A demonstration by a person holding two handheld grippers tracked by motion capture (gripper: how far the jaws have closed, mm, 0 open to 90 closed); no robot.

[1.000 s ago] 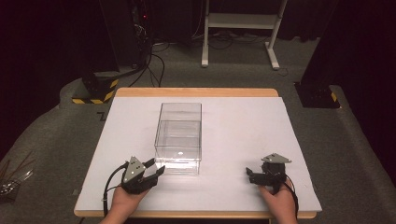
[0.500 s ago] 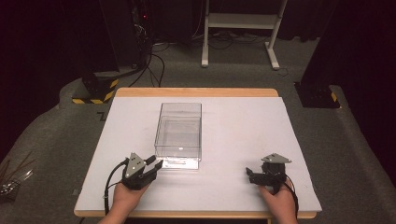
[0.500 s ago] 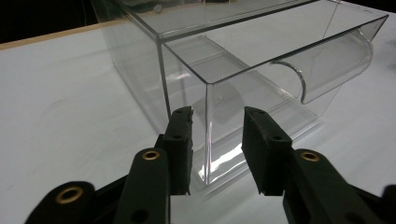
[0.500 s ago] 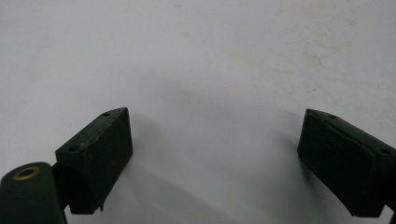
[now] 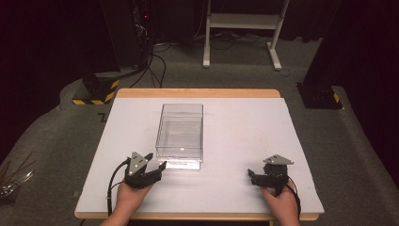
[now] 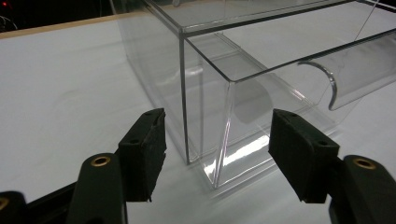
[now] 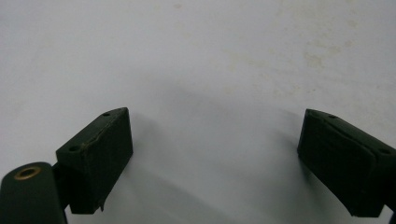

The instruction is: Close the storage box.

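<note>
Our left hand-held gripper (image 5: 157, 169) has edged closer, jaws spread, the box (image 6: 243, 79) corner now between them; the right hand-held gripper (image 5: 254, 178) stays released, so we're nearly ready to grasp.

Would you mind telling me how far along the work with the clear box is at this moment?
Nothing looks done yet: the clear box sits untouched on the white table. In hand: the left tongs are open, with the box's near corner between the jaws but not gripped. The right tongs are open over bare table, away from the box. Left to do: probably closing on the box and handling it.
</note>
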